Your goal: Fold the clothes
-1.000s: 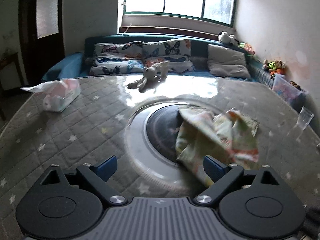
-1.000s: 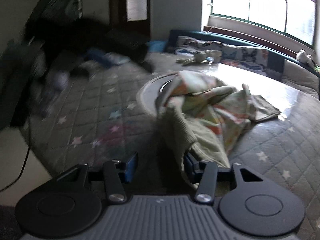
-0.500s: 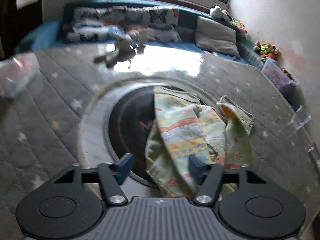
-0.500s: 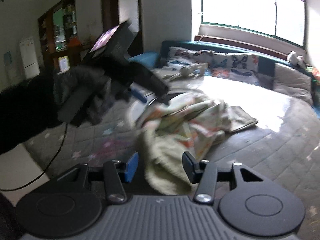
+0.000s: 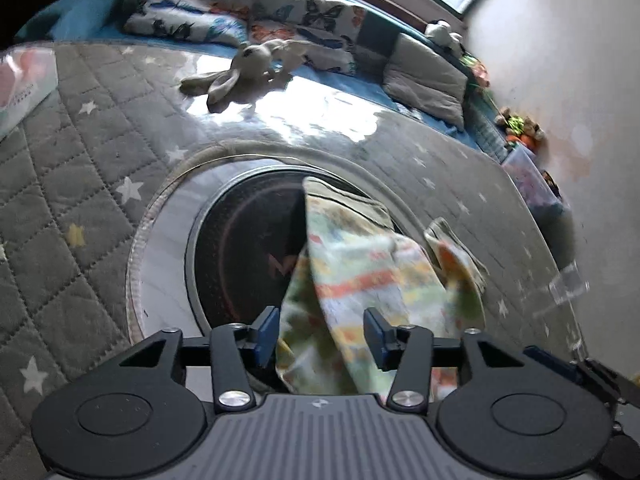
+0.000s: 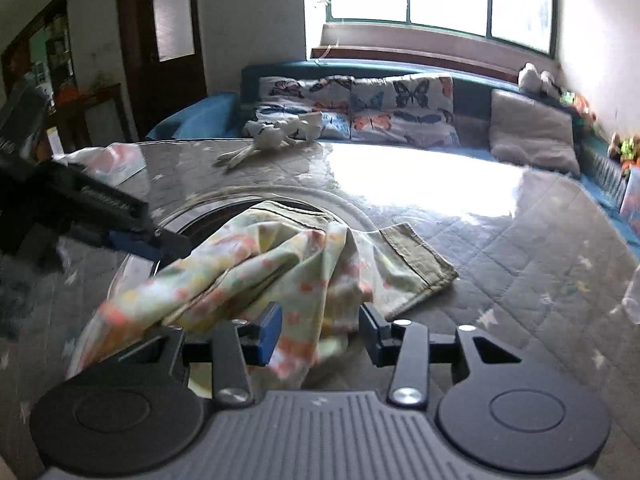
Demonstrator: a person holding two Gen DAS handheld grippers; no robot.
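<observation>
A crumpled garment (image 5: 360,280) with pastel stripes and orange prints lies over the dark round turntable (image 5: 248,240) in the middle of the table; it also shows in the right wrist view (image 6: 280,264). My left gripper (image 5: 322,336) is open, its jaws on either side of the garment's near edge. My right gripper (image 6: 320,332) is open with cloth lying between its jaws. The left gripper shows in the right wrist view (image 6: 132,236) at the garment's left side.
The table has a grey quilted star cover (image 5: 80,184) under glossy plastic. A plush rabbit (image 5: 244,68) lies at the far edge, a tissue pack (image 5: 24,76) at far left. A clear cup (image 5: 568,284) stands at right. A sofa with cushions (image 6: 360,108) is behind.
Both grippers have come closer to the garment and lower over the table. The right gripper's view has swung right, and the left gripper now sits at the garment's left side.
</observation>
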